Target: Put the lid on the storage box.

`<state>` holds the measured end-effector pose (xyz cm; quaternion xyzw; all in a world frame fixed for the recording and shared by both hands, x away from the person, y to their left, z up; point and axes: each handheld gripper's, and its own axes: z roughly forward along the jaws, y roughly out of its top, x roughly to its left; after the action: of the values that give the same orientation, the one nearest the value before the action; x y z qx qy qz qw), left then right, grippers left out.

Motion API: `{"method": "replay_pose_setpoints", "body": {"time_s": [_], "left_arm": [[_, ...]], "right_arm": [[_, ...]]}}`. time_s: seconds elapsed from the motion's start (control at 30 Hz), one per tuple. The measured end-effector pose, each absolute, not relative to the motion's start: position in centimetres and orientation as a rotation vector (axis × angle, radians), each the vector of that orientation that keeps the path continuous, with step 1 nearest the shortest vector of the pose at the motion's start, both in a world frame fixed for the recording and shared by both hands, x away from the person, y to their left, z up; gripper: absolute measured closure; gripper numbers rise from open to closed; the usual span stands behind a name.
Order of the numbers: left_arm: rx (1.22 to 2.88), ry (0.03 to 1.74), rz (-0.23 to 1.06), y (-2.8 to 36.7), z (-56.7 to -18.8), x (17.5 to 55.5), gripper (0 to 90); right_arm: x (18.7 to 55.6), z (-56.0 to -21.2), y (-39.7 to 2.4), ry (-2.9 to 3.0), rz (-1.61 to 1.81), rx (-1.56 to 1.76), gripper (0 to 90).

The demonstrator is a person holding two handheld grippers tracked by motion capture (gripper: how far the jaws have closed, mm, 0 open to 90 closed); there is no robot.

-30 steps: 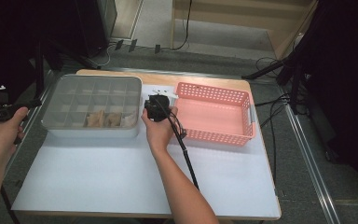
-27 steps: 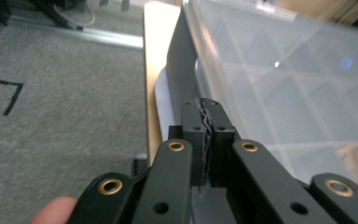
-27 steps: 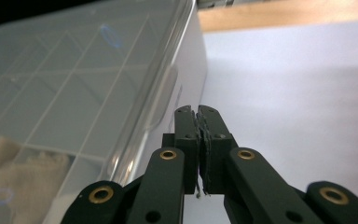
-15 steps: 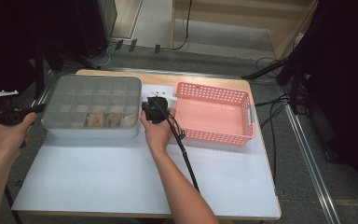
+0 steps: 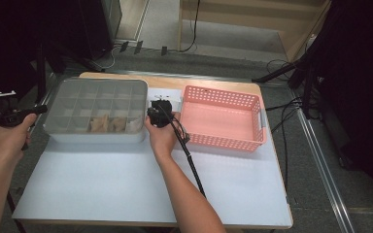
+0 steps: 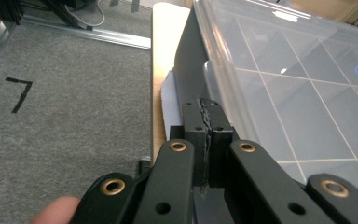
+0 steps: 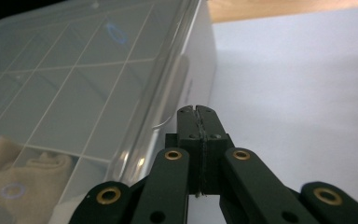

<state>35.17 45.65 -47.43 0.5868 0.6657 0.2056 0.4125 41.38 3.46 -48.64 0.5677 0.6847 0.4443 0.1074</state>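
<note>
Both grippers closed and empty: left gripper (image 6: 205, 140) and right gripper (image 7: 200, 144) flank the lidded compartment box (image 5: 97, 109) on the desk (image 5: 126, 189).

The tabletop (image 5: 126, 194) is pale white with a wooden strip along its far edge. On it, far left, sits a clear lidded compartment box (image 5: 97, 109) with beige pieces showing in its front cells. Far right sits a pink perforated basket (image 5: 223, 119), with a small white item (image 5: 167, 99) between them.
</note>
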Motion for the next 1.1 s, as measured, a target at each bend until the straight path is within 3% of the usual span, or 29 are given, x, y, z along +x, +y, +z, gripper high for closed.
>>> {"method": "replay_pose_setpoints", "body": {"time_s": [0.83,1.1], "left_arm": [[1.509,1.668,0.571,44.9,-47.0,35.4,90.0],[1.416,1.651,0.584,46.0,-45.9,33.8,83.4]], "right_arm": [[41.7,-48.7,3.6,1.992,1.354,1.697,89.8],[40.5,-47.2,3.0,1.908,1.323,1.605,85.7]]}}
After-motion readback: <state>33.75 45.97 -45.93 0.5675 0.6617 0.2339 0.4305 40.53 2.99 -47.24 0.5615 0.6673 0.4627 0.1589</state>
